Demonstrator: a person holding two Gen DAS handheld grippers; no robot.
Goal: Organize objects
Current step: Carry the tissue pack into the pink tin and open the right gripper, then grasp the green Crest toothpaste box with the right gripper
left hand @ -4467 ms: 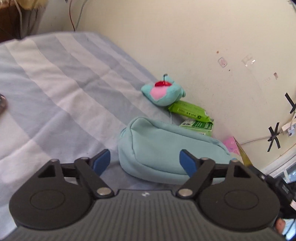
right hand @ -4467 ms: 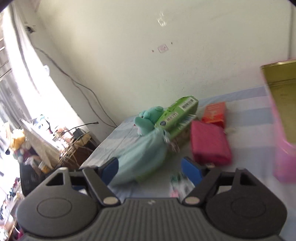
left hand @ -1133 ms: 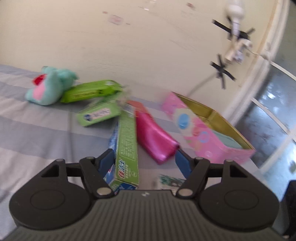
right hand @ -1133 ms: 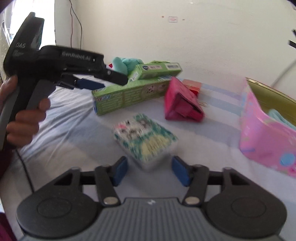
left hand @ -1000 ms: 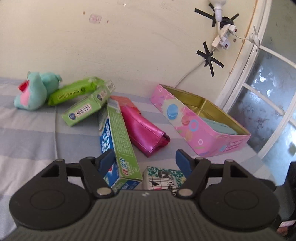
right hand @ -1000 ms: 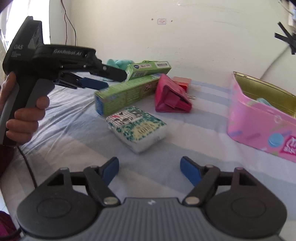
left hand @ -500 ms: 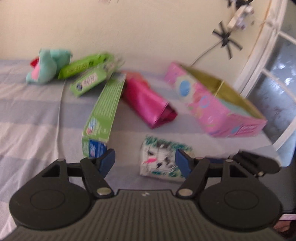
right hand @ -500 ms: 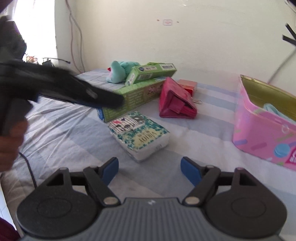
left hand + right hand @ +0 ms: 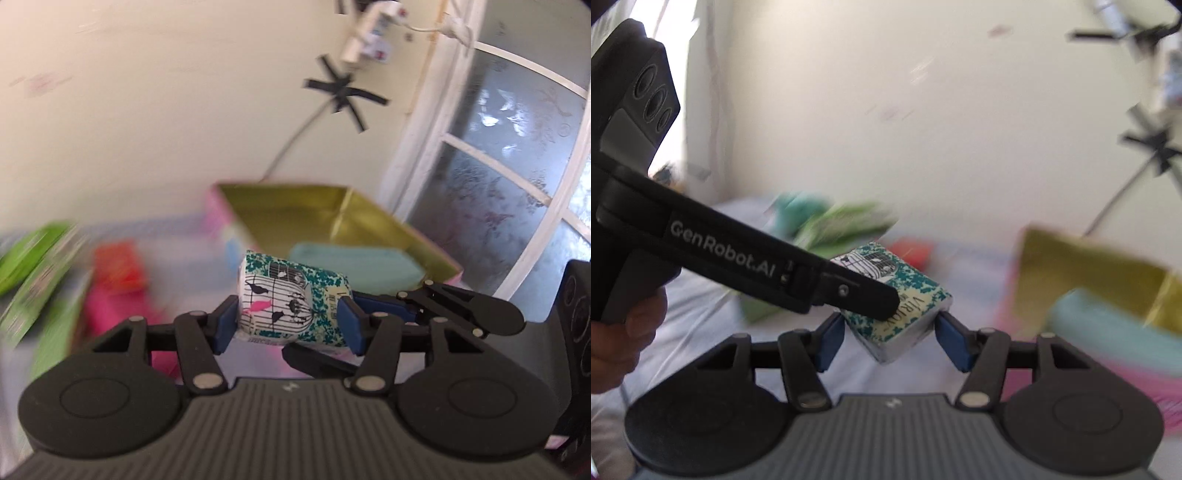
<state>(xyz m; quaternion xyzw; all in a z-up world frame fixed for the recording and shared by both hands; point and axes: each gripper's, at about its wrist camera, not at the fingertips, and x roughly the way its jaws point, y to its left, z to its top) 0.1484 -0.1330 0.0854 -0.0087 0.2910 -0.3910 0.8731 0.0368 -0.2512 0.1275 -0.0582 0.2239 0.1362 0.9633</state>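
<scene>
A teal-and-white patterned tissue pack [image 9: 291, 302] is held up in the air. My left gripper [image 9: 288, 325] is shut on its sides. My right gripper [image 9: 890, 338] is shut on the same pack [image 9: 905, 310] from the other side. In the left wrist view the right gripper's fingers [image 9: 384, 306] show behind the pack. In the right wrist view the left gripper's arm [image 9: 746, 258] crosses in front of the pack. The pink tin box [image 9: 332, 214] with a gold inside stands behind, with a light teal pouch [image 9: 351, 262] in it.
Blurred green boxes [image 9: 33, 258], a magenta pouch [image 9: 107, 306] and a red packet [image 9: 118, 264] lie on the striped bed at the left. A wall with a taped cable stands behind. A window [image 9: 517, 177] is at the right.
Both grippers have closed on the tissue pack and lifted it off the bed toward the pink tin. Earlier the pack lay on the bed between open grippers.
</scene>
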